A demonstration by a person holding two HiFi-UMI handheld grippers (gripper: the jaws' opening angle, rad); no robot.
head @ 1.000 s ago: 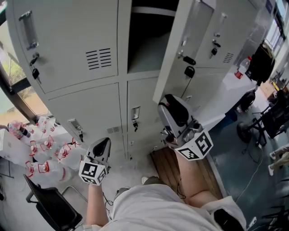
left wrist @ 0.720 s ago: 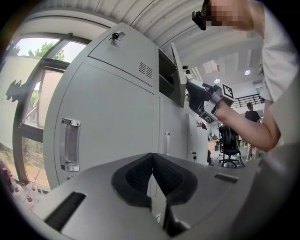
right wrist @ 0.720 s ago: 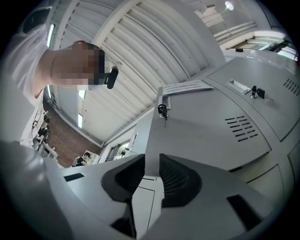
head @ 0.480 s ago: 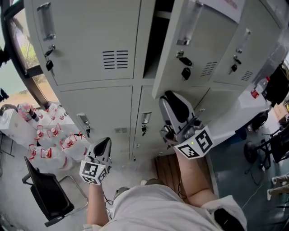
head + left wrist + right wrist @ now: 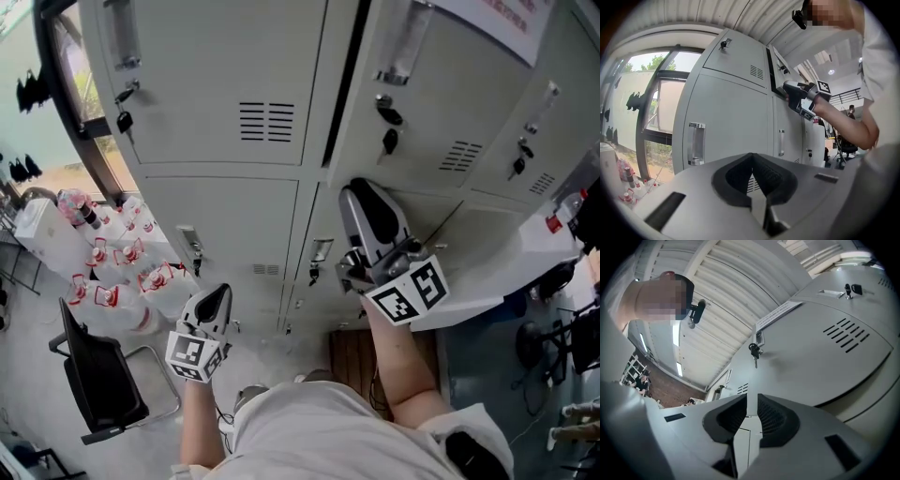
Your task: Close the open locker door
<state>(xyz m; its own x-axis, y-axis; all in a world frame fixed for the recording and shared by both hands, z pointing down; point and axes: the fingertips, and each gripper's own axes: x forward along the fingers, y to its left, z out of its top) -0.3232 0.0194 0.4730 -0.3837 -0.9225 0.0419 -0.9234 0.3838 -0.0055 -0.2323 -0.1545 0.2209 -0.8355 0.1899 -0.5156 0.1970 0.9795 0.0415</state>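
Observation:
The grey locker door (image 5: 450, 94) with a key (image 5: 388, 141) in its lock stands almost closed; only a dark slit (image 5: 343, 84) remains along its left edge. My right gripper (image 5: 363, 191) points up at the door's lower left part, and in the left gripper view its tip (image 5: 788, 96) lies against the door by the slit. Its jaws have just been closing; a narrow gap (image 5: 752, 401) stays, with nothing in it. The door's face (image 5: 820, 348) fills the right gripper view. My left gripper (image 5: 217, 290) hangs low before the lower lockers, its jaws (image 5: 751, 157) together and empty.
Closed lockers (image 5: 216, 84) stand to the left of the door. Packs of water bottles (image 5: 117, 281) and a black chair (image 5: 94, 375) stand on the floor at left by a window. A white desk (image 5: 506, 272) juts out at right; a wooden board (image 5: 352, 361) lies below.
The door has swung toward the cabinet, and the dark opening has shrunk to a slit. My right gripper moved with it. The left gripper kept its place.

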